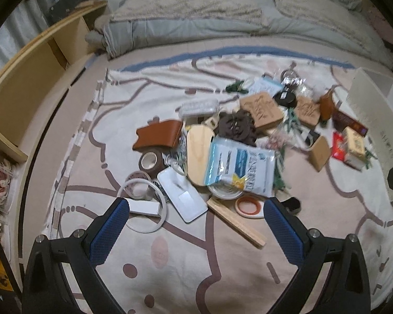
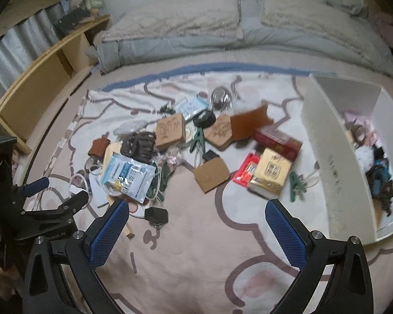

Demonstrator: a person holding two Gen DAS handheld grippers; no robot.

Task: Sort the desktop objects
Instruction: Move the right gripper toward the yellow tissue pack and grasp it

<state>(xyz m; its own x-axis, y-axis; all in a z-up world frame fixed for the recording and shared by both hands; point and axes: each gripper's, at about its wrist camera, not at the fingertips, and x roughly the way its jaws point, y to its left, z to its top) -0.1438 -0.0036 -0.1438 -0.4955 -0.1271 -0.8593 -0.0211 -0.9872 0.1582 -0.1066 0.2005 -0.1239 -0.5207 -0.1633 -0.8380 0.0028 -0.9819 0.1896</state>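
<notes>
A heap of small objects lies on a patterned blanket (image 1: 170, 261) spread over a bed. In the left wrist view I see a blue-white packet (image 1: 239, 168), a brown leather pouch (image 1: 158, 134), tape rolls (image 1: 149, 161), a white flat case (image 1: 182, 196) and a wooden stick (image 1: 235, 221). My left gripper (image 1: 196, 209) hovers open just short of this heap, with nothing between its blue pads. In the right wrist view my right gripper (image 2: 196, 209) is open and empty above bare blanket, with a gold box (image 2: 271, 172), a red packet (image 2: 246, 170) and a cardboard piece (image 2: 211, 175) ahead of it.
A white bin (image 2: 325, 141) holding several items stands at the right of the heap. The left gripper's body (image 2: 47, 209) shows at the left edge of the right wrist view. A wooden shelf (image 1: 39, 60) runs along the left. Pillows and a grey quilt (image 2: 196, 39) lie behind.
</notes>
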